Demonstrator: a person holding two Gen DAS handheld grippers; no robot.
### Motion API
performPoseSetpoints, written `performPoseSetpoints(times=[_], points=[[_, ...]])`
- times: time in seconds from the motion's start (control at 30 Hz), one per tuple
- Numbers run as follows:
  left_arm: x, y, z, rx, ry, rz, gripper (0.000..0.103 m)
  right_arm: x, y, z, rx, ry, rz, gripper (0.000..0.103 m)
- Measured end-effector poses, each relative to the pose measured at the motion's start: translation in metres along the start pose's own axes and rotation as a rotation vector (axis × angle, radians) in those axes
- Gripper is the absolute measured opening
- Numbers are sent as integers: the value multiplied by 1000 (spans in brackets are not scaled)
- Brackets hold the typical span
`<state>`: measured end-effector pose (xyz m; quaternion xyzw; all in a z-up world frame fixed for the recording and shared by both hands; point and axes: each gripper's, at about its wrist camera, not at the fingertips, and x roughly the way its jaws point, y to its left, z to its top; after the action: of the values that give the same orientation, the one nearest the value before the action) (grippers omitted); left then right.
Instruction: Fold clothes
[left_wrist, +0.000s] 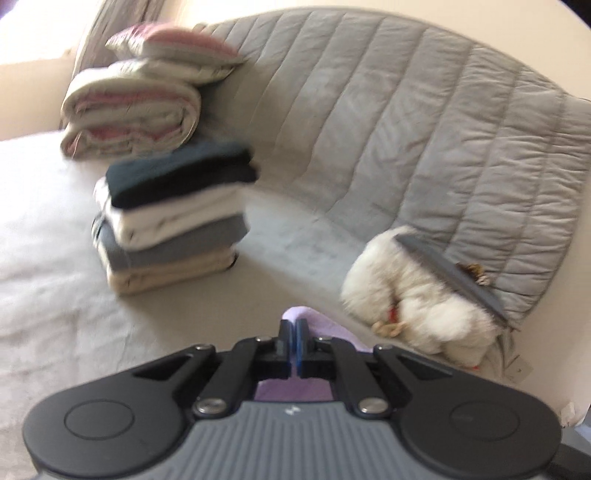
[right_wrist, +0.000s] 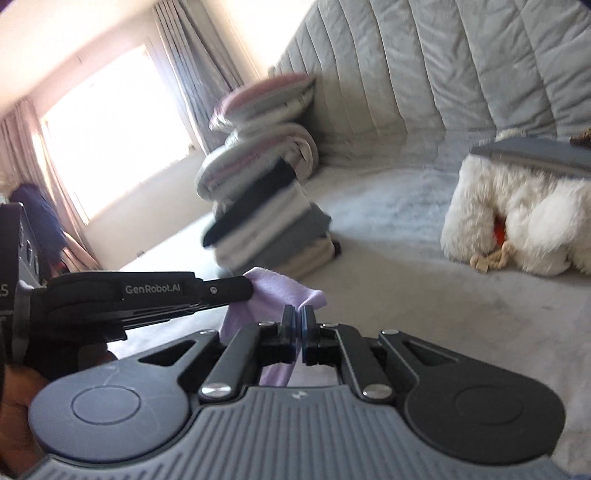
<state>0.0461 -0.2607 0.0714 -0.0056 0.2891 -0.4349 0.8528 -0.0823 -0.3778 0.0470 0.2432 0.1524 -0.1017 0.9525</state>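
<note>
A lilac cloth hangs lifted between both grippers. In the left wrist view my left gripper is shut on the cloth's edge, and more lilac fabric shows below the jaws. My right gripper is shut on another part of the lilac cloth, which drapes down under it. My left gripper also shows from the side in the right wrist view, pinching the same cloth just left of the right one. A stack of folded clothes, dark on top, stands on the bed ahead.
Rolled pink and white bedding lies behind the stack, against a grey quilted headboard. A white plush toy with a grey flat item on top sits at the right. A bright window with curtains is at the left.
</note>
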Motion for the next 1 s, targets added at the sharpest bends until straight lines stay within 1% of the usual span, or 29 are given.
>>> performPoseSetpoints(times=[0.13, 0.23, 0.37, 0.47, 0.57, 0.7, 0.9, 1.0], points=[[-27, -27, 8, 62, -33, -13, 2, -32, 3, 12, 28, -30, 30, 4], [-43, -46, 14, 112, -41, -19, 1, -56, 4, 21, 48, -48, 53, 4], [-53, -69, 17, 167, -30, -34, 2, -84, 5, 27, 48, -69, 66, 4], [-52, -83, 15, 200, -8, -38, 2, -92, -4, 26, 71, -49, 53, 4], [-43, -90, 6, 205, 35, -42, 2, -93, -19, 21, 103, -14, 24, 4], [-20, -98, -13, 219, 103, -31, 2, -88, -34, 6, 105, 47, -24, 4], [27, -100, -43, 202, 213, -17, 2, -65, -60, -21, 106, 149, -123, 4], [49, -99, -55, 190, 256, -9, 2, -53, -73, -31, 115, 195, -160, 4]])
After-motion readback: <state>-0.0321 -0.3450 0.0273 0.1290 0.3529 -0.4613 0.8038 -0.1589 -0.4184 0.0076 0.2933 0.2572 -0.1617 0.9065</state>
